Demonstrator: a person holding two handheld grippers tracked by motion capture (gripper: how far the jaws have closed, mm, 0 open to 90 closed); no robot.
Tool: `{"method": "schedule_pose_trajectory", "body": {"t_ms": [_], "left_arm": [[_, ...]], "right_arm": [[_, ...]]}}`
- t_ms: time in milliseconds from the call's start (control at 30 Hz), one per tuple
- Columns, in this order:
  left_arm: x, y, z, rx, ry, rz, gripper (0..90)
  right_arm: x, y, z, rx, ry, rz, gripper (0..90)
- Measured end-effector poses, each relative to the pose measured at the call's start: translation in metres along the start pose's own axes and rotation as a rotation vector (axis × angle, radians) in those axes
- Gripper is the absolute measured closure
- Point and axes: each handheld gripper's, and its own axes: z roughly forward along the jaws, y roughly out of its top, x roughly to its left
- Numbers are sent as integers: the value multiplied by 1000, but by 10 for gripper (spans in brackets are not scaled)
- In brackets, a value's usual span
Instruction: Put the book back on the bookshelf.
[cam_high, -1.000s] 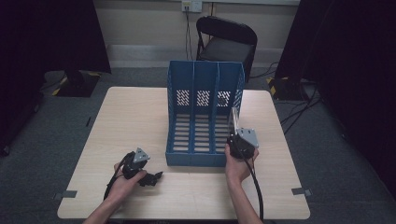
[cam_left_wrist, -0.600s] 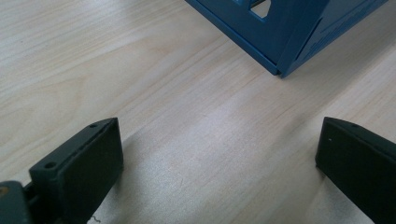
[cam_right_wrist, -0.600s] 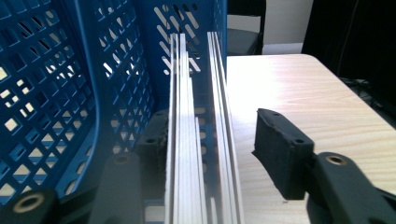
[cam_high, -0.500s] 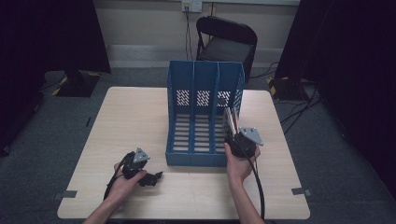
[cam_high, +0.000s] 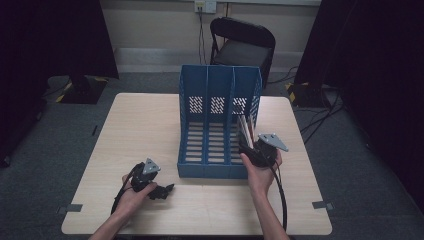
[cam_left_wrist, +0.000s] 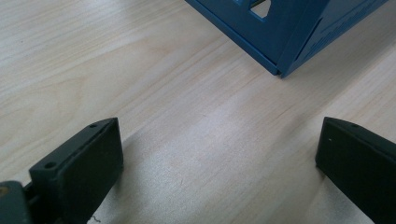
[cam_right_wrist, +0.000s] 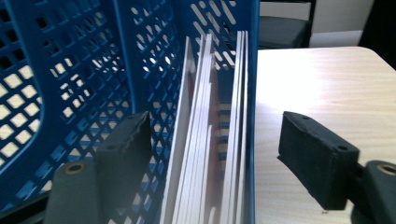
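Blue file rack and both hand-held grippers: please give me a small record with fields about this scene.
scene: light wooden table with a dark folding chair behind it
file rack: blue file rack, three compartments, standing upright at the table's middle
contents: white sheets standing on edge in the right compartment
right hand-held gripper: right hand-held gripper at the rack's front right; its jaws have just been opening, with the sheets and the rack's side wall between them, pads apart from both
left hand-held gripper: left hand-held gripper low over bare table, jaws wide, nothing between them
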Motion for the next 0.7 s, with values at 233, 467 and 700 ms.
{"method": "schedule_pose_trajectory", "body": {"t_ms": [233,467,700], "left_arm": [[0,0,0,0,0,-1,3],[0,0,0,0,0,-1,3],[0,0,0,0,-1,0,3]], "right_arm": [[-9,2,-4,27,77,7,155],[-17,6,-18,43,165,-25,140],[-27,10,-39,23,268,-36,139]]}}
